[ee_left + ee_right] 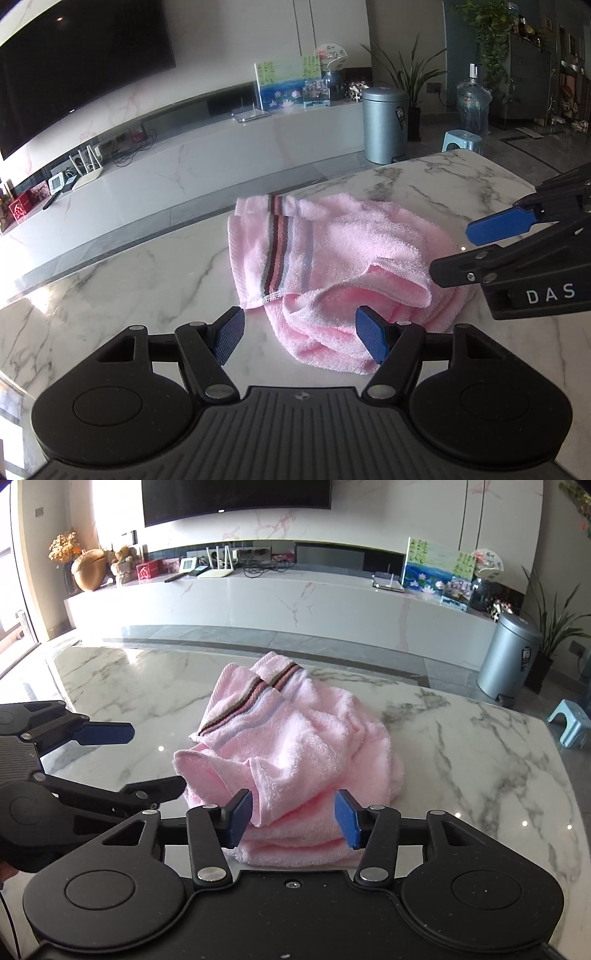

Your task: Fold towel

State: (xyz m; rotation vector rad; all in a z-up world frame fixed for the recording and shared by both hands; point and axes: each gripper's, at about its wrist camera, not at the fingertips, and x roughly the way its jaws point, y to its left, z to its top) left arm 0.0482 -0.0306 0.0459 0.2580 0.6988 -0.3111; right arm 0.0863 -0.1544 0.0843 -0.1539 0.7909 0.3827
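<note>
A pink towel point(351, 254) with a brown and grey striped band lies crumpled in a heap on the white marble table point(129, 280). It also shows in the right wrist view point(295, 734). My left gripper point(300, 338) is open, its jaws on either side of the heap's near left edge, holding nothing. My right gripper point(293, 821) is open, its jaws around the heap's near edge, holding nothing. The right gripper shows from the side in the left wrist view point(458, 251), at the towel's right. The left gripper shows in the right wrist view point(155, 760), at the towel's left.
Beyond the table's far edge stand a long white TV cabinet point(258, 602) with a dark TV above, a grey pedal bin point(509, 653), a potted plant point(554, 627) and a small blue stool point(570, 725). Bare marble point(461, 746) lies on both sides of the towel.
</note>
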